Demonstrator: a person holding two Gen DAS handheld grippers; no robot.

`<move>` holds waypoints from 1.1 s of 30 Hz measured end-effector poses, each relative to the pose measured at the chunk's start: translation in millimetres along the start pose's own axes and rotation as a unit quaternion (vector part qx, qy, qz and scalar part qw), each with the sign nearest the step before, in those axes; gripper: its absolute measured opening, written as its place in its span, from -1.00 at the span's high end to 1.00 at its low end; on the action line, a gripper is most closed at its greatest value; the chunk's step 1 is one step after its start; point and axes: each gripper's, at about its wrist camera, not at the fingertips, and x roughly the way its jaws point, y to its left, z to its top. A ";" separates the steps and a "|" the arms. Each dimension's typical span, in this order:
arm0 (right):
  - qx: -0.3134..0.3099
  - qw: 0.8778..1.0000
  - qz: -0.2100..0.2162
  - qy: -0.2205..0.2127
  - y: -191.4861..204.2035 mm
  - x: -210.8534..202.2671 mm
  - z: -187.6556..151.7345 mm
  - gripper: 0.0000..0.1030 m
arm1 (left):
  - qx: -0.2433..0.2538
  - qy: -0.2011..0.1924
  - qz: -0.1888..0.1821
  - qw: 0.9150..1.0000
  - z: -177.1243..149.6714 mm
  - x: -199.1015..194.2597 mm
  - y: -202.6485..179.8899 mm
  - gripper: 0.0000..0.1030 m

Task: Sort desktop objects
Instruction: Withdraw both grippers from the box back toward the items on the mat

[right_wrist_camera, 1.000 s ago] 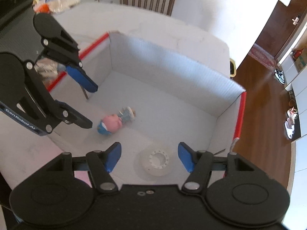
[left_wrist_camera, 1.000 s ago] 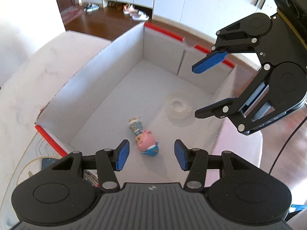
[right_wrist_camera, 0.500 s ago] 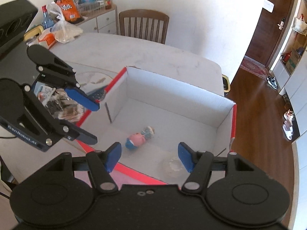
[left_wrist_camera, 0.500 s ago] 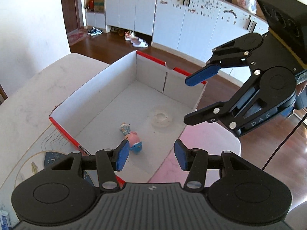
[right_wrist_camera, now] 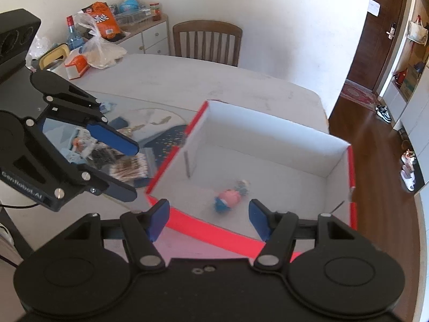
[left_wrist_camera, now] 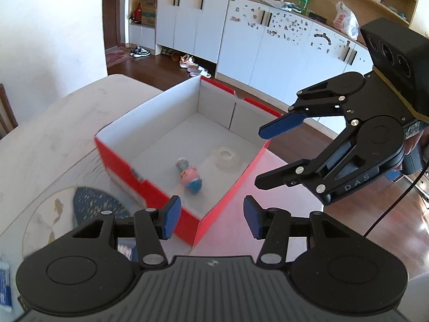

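Note:
A red cardboard box (left_wrist_camera: 128,169) with a white inside (right_wrist_camera: 268,136) stands on the table. On its floor lie a pink and blue pig toy (left_wrist_camera: 191,177) (right_wrist_camera: 227,198) and a clear tape roll (left_wrist_camera: 226,157). The tape roll does not show in the right wrist view. My left gripper (left_wrist_camera: 211,221) (right_wrist_camera: 130,167) hangs open and empty above the box's near corner. My right gripper (right_wrist_camera: 209,220) (left_wrist_camera: 268,155) is open and empty too, held above the box's right side. Neither gripper touches anything.
A pile of small packets and items (right_wrist_camera: 123,163) lies on a blue fish-pattern mat (left_wrist_camera: 91,204) left of the box. A wooden chair (right_wrist_camera: 206,41) stands at the table's far side. Bags and a bottle (right_wrist_camera: 99,29) sit beyond. The table edge and wooden floor (right_wrist_camera: 375,145) lie right of the box.
Both grippers have drawn back and risen out of the box, so its red outer walls now show. The toy and tape roll stay where they lay.

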 end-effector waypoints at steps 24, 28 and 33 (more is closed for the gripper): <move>0.000 1.000 0.026 0.011 117.5 40.8 18.3 -0.43 | -0.077 -0.014 0.053 0.996 -116.7 -92.8 78.9 -0.45; 0.000 1.000 0.028 0.012 132.6 49.9 19.9 -0.50 | -0.084 -0.010 0.067 0.994 -132.0 -97.0 88.5 -0.57; 0.003 1.000 0.028 0.011 148.6 62.1 23.1 -0.71 | -0.095 0.001 0.082 0.992 -150.6 -93.5 101.8 -0.67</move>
